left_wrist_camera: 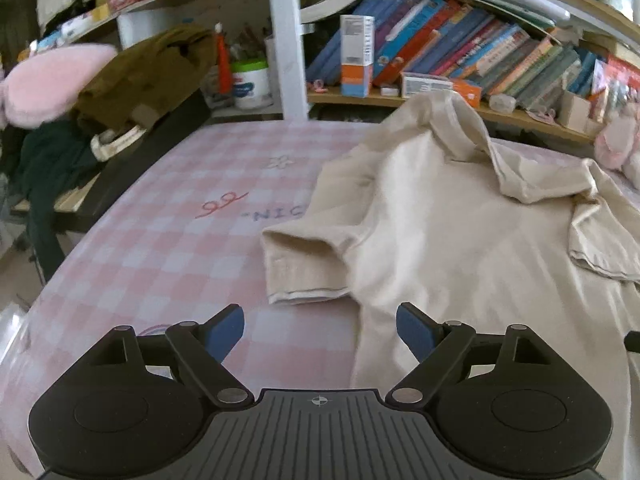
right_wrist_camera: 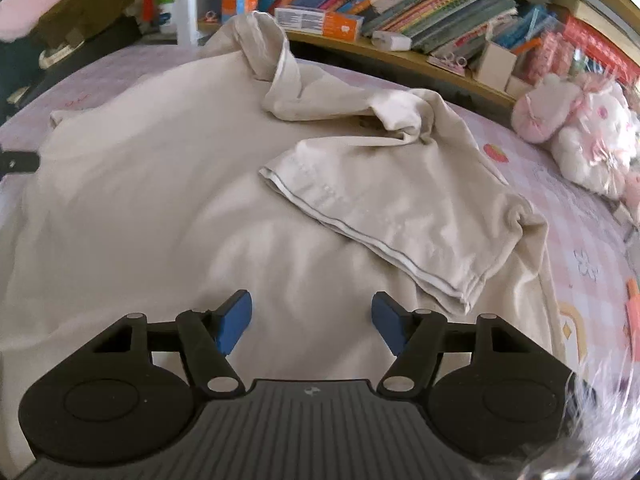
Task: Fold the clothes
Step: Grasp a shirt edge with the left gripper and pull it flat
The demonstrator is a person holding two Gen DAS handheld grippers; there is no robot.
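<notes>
A cream short-sleeved shirt (left_wrist_camera: 460,232) lies spread on the pink checked bed cover (left_wrist_camera: 160,240). Its left sleeve (left_wrist_camera: 300,268) sticks out flat toward the bed's middle. The right sleeve (right_wrist_camera: 384,216) is folded inward over the body (right_wrist_camera: 160,200), and the collar end is bunched up near the shelf. My left gripper (left_wrist_camera: 320,328) hovers open just short of the left sleeve's hem, nothing between its blue pads. My right gripper (right_wrist_camera: 312,320) is open above the shirt's body, near the folded sleeve's cuff, with nothing between its blue pads.
A bookshelf (left_wrist_camera: 440,100) packed with books and boxes runs along the bed's far side. Dark and brown clothes (left_wrist_camera: 132,76) are piled on a chair at the left. Pink and white plush toys (right_wrist_camera: 580,132) sit at the bed's right edge.
</notes>
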